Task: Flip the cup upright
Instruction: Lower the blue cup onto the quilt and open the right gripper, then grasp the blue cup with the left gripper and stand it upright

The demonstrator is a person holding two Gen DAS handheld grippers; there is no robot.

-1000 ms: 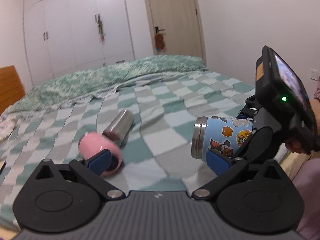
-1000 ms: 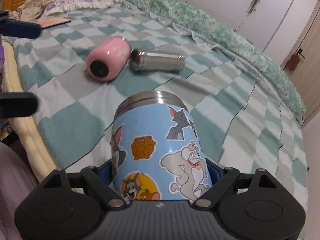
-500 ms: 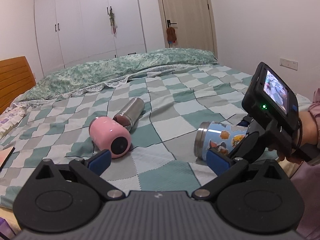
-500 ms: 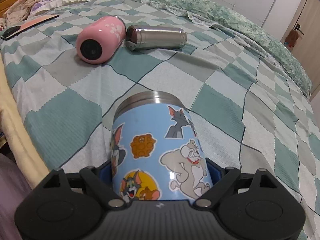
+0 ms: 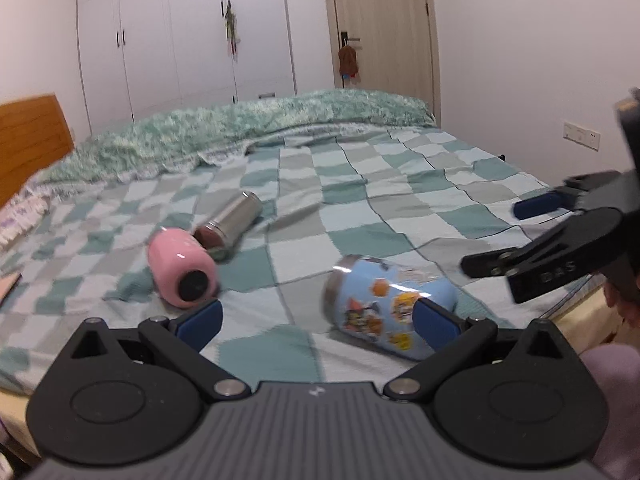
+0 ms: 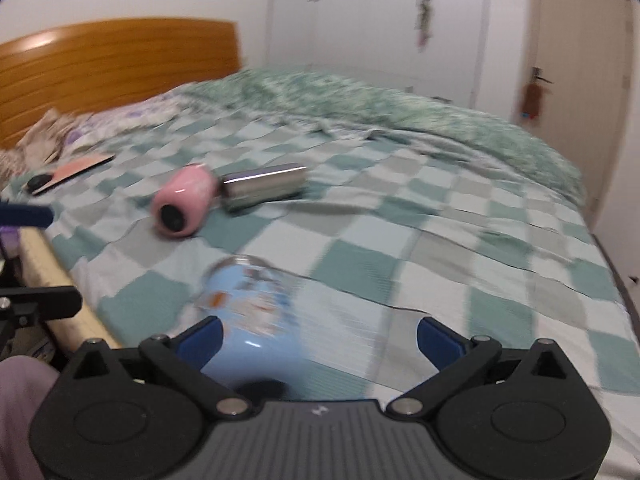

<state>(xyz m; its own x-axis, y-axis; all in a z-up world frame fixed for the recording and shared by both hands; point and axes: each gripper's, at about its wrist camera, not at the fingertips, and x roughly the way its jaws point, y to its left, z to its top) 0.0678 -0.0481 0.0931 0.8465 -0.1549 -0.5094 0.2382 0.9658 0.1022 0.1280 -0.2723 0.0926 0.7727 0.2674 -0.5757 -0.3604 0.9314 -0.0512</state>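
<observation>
The cartoon-print blue cup lies on its side on the checked bedspread, steel rim toward the pink bottle, base nearest the spread, empty right gripper; left gripper also gapes.

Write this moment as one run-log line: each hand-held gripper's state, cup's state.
left hand-held gripper: open | right hand-held gripper: open, empty | cartoon cup: on its side on checkered blanket, not upright

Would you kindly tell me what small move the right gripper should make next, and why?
Probably close again on the blue cup. The cup lies on its side on the blanket, and the right gripper is open with the cup off toward its left finger, so nothing holds it for the flip.
</observation>
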